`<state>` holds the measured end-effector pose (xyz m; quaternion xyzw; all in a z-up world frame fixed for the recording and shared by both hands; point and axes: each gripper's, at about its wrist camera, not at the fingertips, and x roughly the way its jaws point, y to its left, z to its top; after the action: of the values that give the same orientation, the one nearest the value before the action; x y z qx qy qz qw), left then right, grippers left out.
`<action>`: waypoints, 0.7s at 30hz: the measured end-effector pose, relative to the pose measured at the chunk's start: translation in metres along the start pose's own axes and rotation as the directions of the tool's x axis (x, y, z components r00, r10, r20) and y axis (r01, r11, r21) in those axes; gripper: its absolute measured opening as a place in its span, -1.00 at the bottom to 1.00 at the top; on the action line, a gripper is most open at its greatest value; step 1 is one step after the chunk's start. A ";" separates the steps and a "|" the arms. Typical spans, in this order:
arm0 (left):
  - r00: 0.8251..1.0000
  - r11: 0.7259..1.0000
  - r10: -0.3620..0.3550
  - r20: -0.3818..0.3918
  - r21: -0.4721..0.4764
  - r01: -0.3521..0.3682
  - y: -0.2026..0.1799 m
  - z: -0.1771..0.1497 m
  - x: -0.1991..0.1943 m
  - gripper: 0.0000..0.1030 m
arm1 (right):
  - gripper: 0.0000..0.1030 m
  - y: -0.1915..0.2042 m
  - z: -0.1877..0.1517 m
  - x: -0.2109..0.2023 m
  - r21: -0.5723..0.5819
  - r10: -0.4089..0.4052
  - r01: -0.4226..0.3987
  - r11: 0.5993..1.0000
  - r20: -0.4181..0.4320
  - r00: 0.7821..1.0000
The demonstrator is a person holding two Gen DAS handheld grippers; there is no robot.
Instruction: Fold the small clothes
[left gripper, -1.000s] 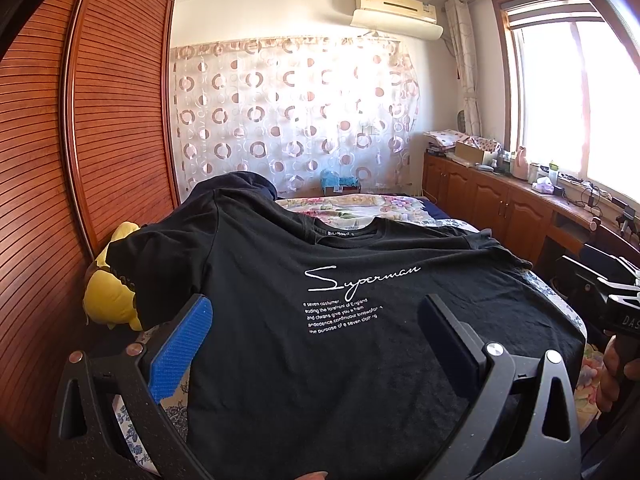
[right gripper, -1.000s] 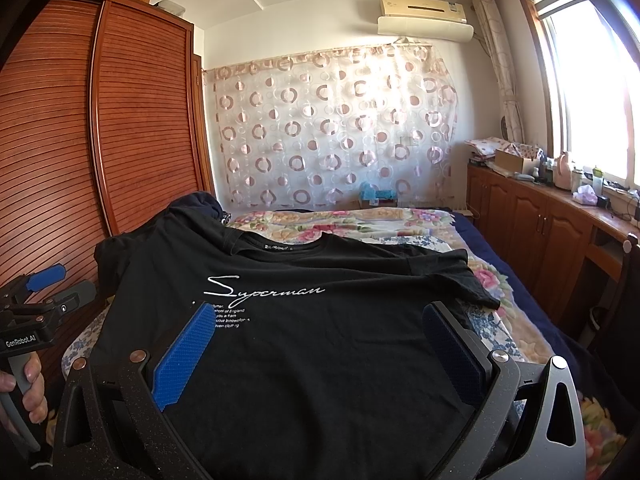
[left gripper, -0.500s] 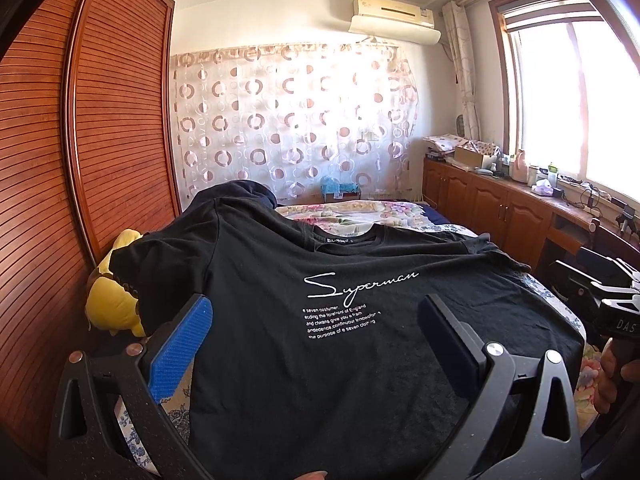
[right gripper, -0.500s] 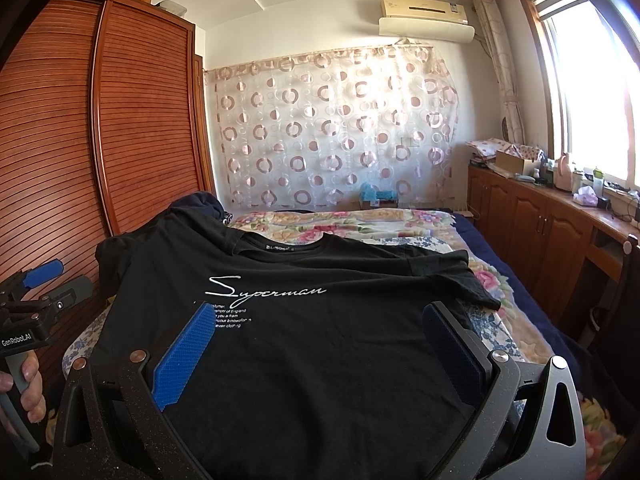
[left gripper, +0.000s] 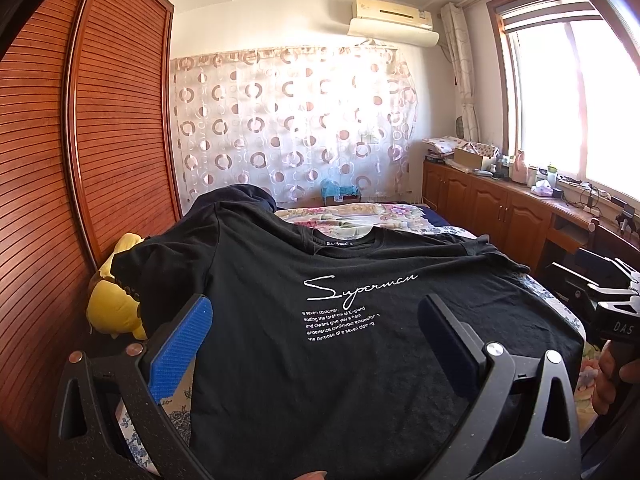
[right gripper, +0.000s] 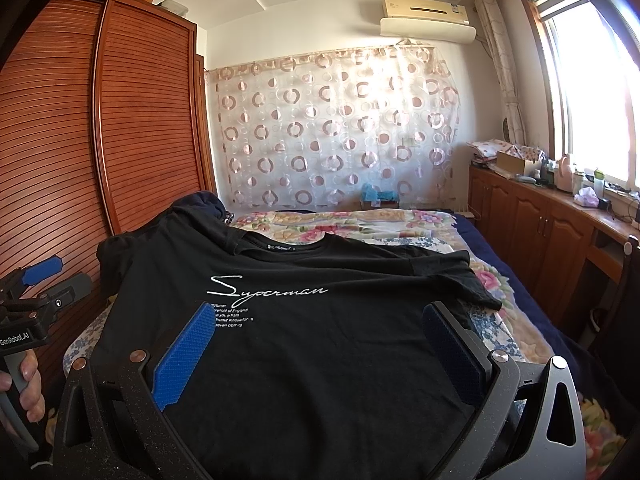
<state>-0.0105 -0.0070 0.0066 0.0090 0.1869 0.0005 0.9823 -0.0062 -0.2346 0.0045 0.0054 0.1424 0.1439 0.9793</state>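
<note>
A black T-shirt (left gripper: pixel 340 360) with white "Superman" lettering lies spread face up on the bed, collar toward the far wall; it also shows in the right wrist view (right gripper: pixel 320 352). My left gripper (left gripper: pixel 316 320) is open and empty, hovering over the shirt's near left part. My right gripper (right gripper: pixel 320 324) is open and empty over the shirt's near right part. Each gripper's body shows at the edge of the other's view: the right one in the left wrist view (left gripper: pixel 612 304), the left one in the right wrist view (right gripper: pixel 28 308). The shirt's bottom hem is hidden below the frames.
The bed has a floral cover (right gripper: pixel 360 232). A yellow plush toy (left gripper: pixel 112 308) lies at the bed's left beside the wooden wardrobe (left gripper: pixel 80 160). Dark clothing (left gripper: pixel 236 200) is heaped at the far left. Wooden cabinets (left gripper: pixel 500 208) with clutter run under the window.
Both grippers have shifted only slightly; the left view tilts a little upward. The shirt lies as before and both jaws stay open.
</note>
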 end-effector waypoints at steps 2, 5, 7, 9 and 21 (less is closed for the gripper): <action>1.000 1.000 0.001 0.001 0.000 -0.001 0.000 0.000 0.000 1.00 | 1.00 0.000 0.000 0.000 0.000 0.000 0.000 1.000 0.000 1.000; 1.000 1.000 0.001 0.001 0.001 -0.001 0.000 0.001 0.000 1.00 | 1.00 0.000 0.000 0.000 0.001 0.001 -0.001 1.000 0.000 1.000; 1.000 1.000 0.000 0.002 0.001 0.000 0.000 0.001 0.000 1.00 | 1.00 0.000 0.000 0.000 0.001 0.000 0.000 1.000 0.000 1.000; 1.000 1.000 0.001 0.000 0.001 -0.001 0.000 0.000 0.000 1.00 | 1.00 0.000 0.000 0.000 0.001 0.002 -0.002 1.000 0.001 1.000; 1.000 1.000 0.001 0.002 0.002 -0.001 -0.001 0.000 0.000 1.00 | 1.00 0.003 0.001 0.002 0.001 0.012 -0.012 1.000 0.002 1.000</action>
<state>-0.0108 -0.0080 0.0064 0.0103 0.1860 0.0007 0.9825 -0.0052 -0.2308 0.0051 0.0070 0.1415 0.1496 0.9785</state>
